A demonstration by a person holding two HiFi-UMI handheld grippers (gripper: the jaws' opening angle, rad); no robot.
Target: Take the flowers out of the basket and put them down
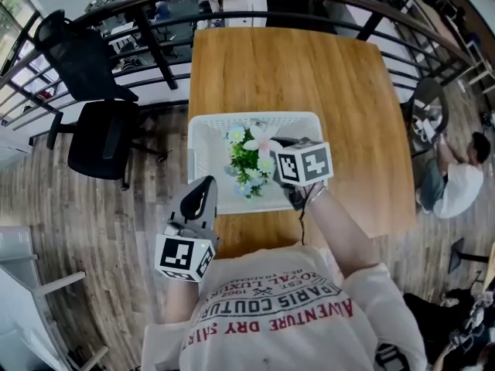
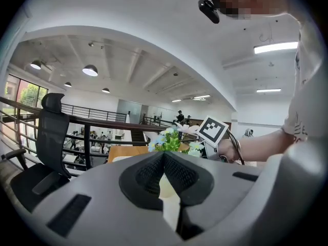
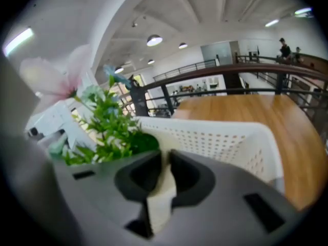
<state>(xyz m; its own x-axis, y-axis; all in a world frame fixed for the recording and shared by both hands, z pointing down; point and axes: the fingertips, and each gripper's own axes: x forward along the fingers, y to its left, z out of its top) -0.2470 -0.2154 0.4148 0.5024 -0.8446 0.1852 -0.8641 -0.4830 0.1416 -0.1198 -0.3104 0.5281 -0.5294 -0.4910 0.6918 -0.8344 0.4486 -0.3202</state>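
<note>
**Right tool beside the flowers**

The right tool [image 3: 165, 159], jaws a narrow slit apart on nothing, hovers in the white perforated plastic basket [image 1: 203, 141]. The leafy pink-and-white artificial flowers [image 1: 249, 159] stand upright just to its left. The closed left tool [image 1: 199, 197] hangs well back.

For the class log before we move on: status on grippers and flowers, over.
Left gripper shut, empty, short of the basket. Right gripper over basket beside flowers, jaws nearly together, grip unclear. Flowers in basket. Nothing in the way.

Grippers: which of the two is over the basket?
The right gripper, beside the flowers above the white basket; the left gripper hangs outside its near-left corner.
</note>
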